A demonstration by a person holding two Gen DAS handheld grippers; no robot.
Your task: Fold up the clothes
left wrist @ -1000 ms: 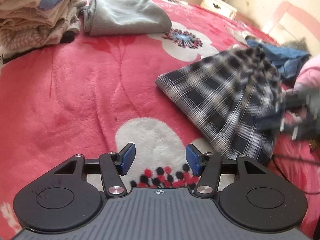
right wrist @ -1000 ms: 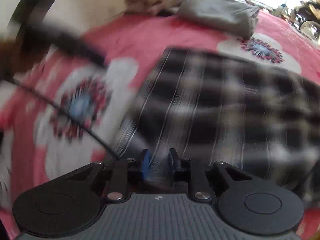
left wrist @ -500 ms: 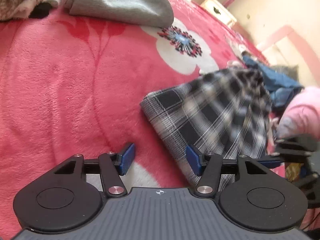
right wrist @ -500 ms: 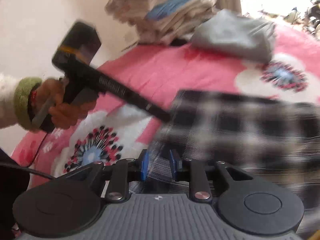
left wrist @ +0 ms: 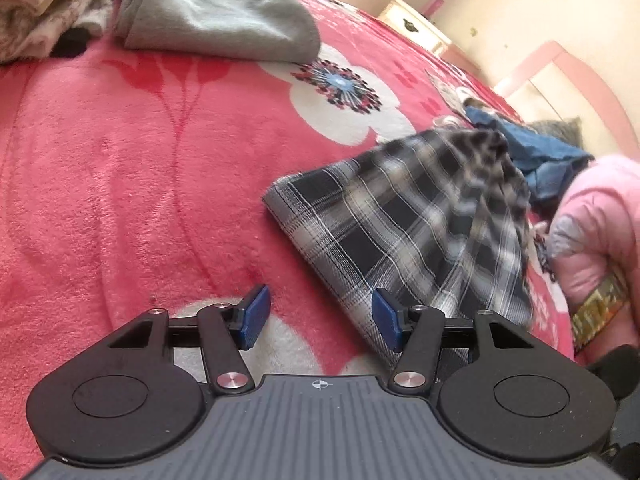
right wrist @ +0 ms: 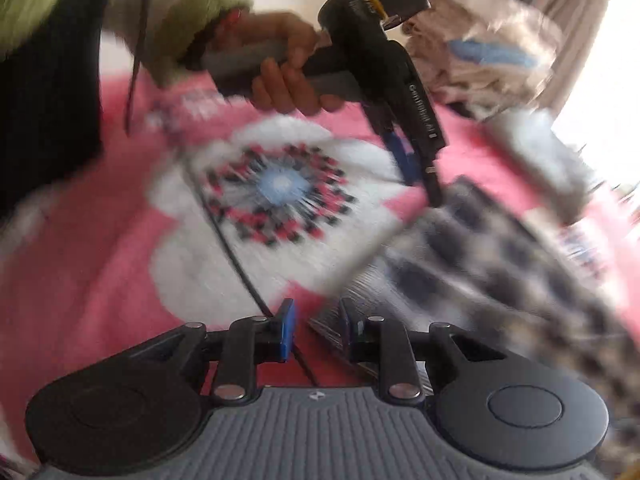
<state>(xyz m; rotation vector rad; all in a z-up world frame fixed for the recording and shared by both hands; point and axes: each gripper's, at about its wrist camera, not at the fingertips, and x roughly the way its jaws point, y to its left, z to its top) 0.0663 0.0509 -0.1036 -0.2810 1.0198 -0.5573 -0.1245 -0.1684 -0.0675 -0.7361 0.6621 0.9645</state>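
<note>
Overhead, nothing is shown; both views look down on a bed covered by a pink blanket with white flower prints. At far left a stack of folded clothes stands beside a folded grey garment. A cream nightstand stands against the far wall. The plaid garment lies folded at centre right, near a blue garment. The left tongs are spread, empty, the right pad just beside the plaid edge. The right tongs are narrowly parted; plaid cloth lies at the right pad, but blur hides whether it is pinched. A hand grips the left tool's handle.
</note>
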